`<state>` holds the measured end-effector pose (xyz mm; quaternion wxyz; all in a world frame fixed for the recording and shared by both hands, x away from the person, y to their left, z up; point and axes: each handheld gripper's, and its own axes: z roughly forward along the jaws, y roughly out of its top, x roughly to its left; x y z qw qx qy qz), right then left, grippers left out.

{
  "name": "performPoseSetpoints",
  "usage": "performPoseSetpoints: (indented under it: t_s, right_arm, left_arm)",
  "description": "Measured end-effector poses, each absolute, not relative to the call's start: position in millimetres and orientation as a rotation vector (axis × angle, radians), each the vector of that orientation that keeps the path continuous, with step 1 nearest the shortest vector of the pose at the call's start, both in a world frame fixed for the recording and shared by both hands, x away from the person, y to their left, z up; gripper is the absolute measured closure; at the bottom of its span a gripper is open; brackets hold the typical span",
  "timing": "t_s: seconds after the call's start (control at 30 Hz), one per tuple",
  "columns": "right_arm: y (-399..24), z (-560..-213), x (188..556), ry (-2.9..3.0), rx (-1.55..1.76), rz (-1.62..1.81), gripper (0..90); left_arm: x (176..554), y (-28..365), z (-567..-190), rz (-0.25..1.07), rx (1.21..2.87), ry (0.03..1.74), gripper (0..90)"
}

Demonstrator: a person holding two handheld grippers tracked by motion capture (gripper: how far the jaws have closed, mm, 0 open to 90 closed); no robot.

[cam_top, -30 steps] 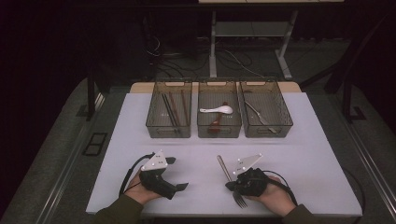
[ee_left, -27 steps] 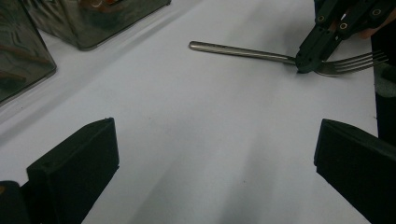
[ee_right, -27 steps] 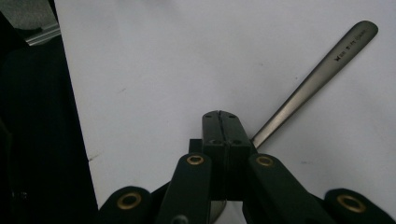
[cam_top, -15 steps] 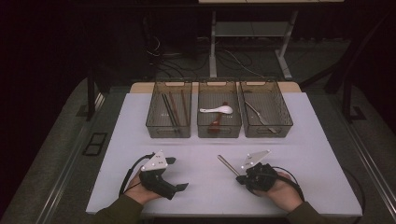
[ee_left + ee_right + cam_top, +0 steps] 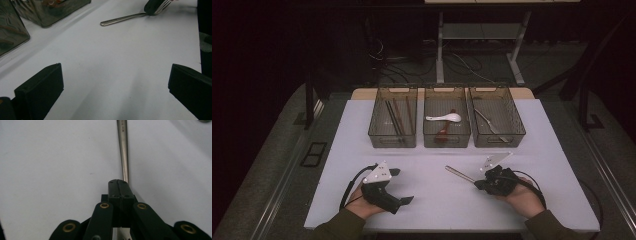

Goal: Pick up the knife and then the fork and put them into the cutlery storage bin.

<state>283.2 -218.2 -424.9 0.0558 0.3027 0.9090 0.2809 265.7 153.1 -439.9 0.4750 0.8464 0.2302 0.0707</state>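
Right gripper view: fork (image 5: 123,150) clamped in right gripper (image 5: 118,182).

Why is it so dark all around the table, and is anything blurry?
High view: light falls on the white table, the room behind stays dark. Left gripper view: the near black fingers look soft, the fork sharper. Right gripper view: the fork handle blurs farther up.
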Motion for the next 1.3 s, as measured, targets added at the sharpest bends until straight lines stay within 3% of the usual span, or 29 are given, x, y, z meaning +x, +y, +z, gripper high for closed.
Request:
performPoseSetpoints:
  t_s: [0.4,1.3]
  right_arm:
    - [-197.9,-409.1,314.6,2.91,0.856,0.551,74.4]
    - [-168.8,-418.9,323.1,2.975,0.777,0.269,84.9]
  left_arm:
    - [266.5,152.4,-441.0,0.172,2.072,0.564,0.0]
    - [266.0,152.8,-440.6,0.171,2.078,0.562,0.0]
